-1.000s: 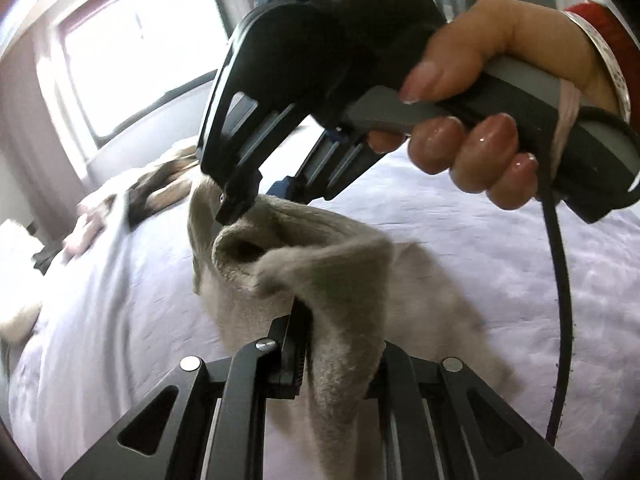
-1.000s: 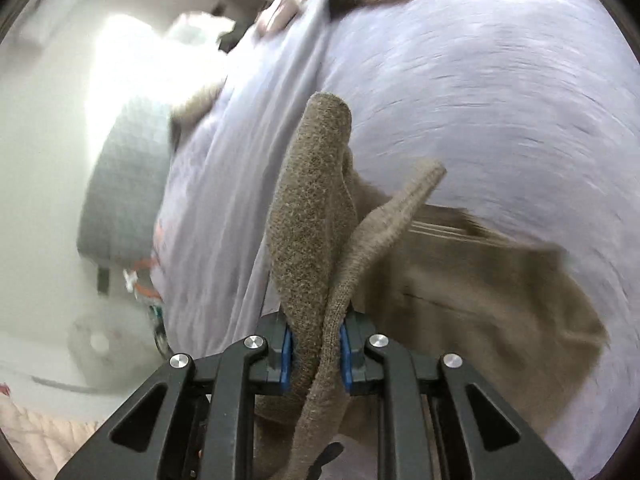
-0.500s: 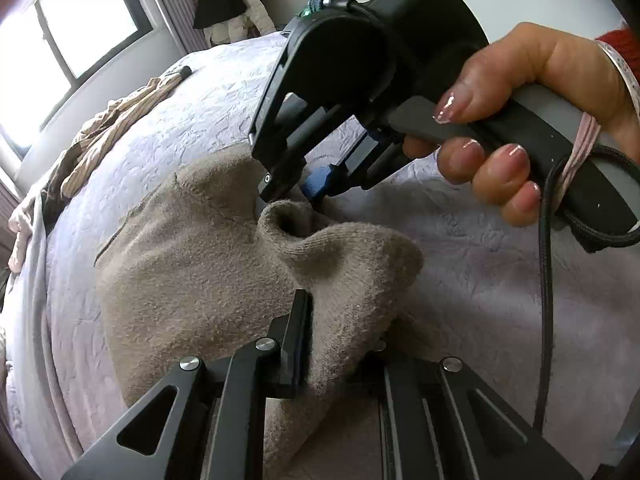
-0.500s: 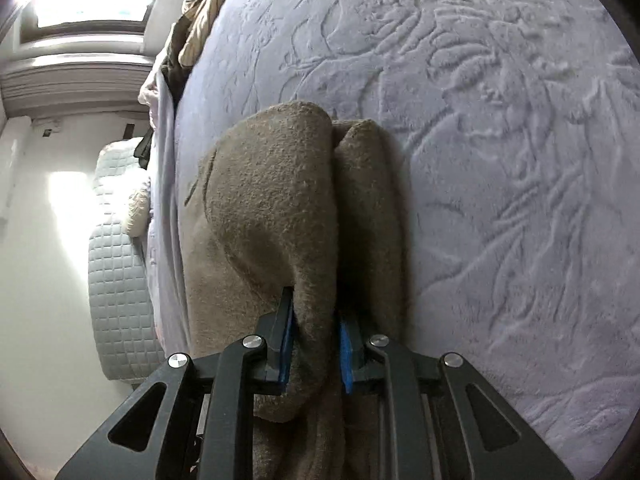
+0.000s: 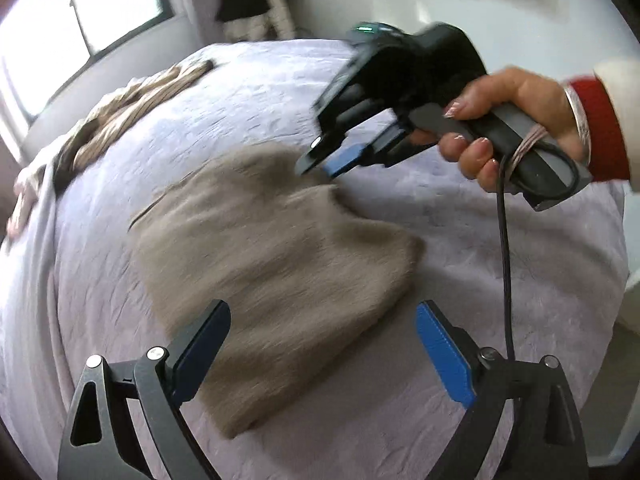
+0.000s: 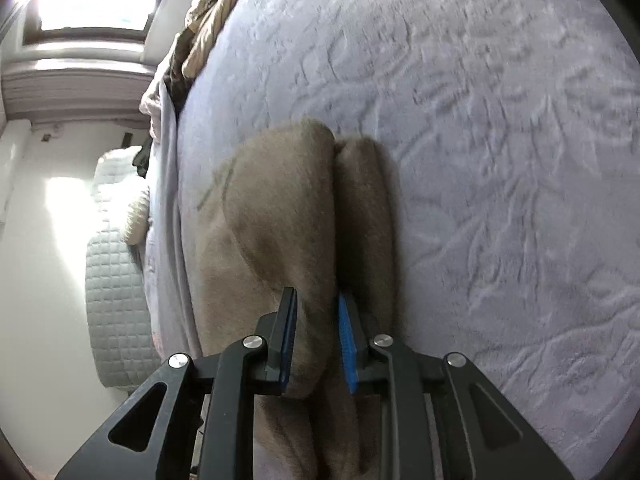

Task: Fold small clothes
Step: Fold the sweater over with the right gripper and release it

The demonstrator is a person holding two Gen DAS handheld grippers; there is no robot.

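Observation:
A beige fuzzy garment (image 5: 276,264) lies folded on the lavender bedspread (image 5: 460,240). My left gripper (image 5: 324,344) is wide open just above its near edge and holds nothing. My right gripper (image 5: 320,164), held by a hand, hovers at the garment's far edge. In the right wrist view my right gripper (image 6: 316,340) has its jaws slightly apart around a raised fold of the garment (image 6: 288,216), with a gap at the pads.
A pile of striped beige clothes (image 5: 132,108) lies at the bed's far left; it also shows in the right wrist view (image 6: 208,32). A window (image 5: 80,20), a quilted grey headboard (image 6: 116,276) and a black cable (image 5: 504,248) are in view.
Both grippers held the garment lifted, then lowered it onto the bed. My left gripper has opened wide and let go. My right gripper's jaws have parted slightly.

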